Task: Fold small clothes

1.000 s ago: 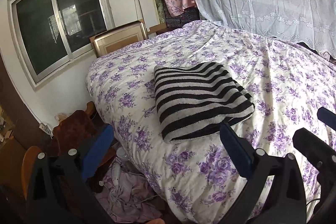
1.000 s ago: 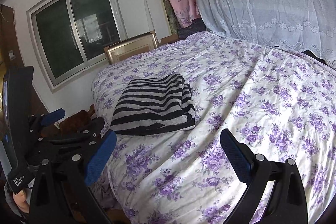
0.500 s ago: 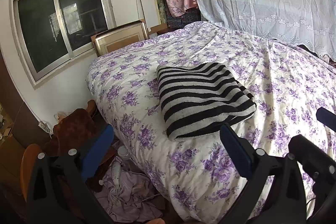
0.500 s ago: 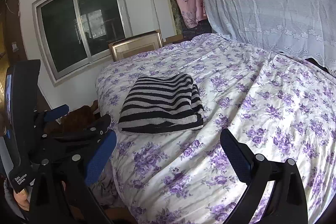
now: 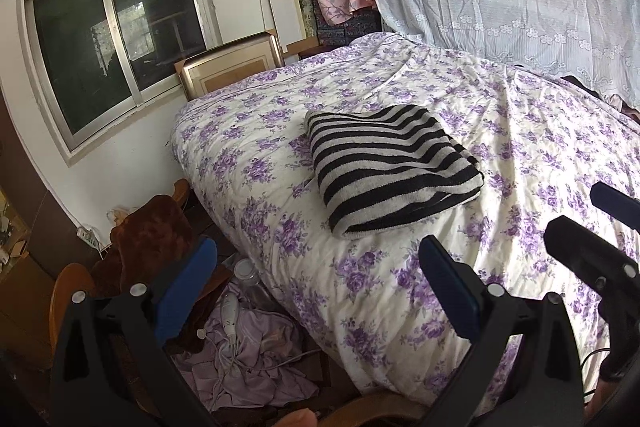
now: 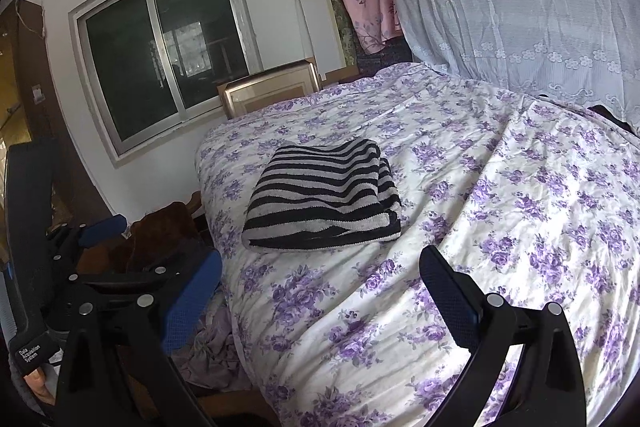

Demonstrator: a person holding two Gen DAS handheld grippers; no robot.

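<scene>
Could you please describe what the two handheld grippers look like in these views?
Both the left gripper and right gripper have black angular frames with silver rivets and blue textured finger pads. The left one carries a white-lettered label reading "Data Acquisition System".

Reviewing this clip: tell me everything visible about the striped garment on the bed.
The striped garment is a knit-looking piece in black and pale grey bands, folded into a compact, thick rectangle with layered edges showing along one side. It lies flat on the floral bedspread, near the bed's edge on the window side. Only the bedspread touches it; the left gripper and right gripper are both open and clear of it.
</scene>
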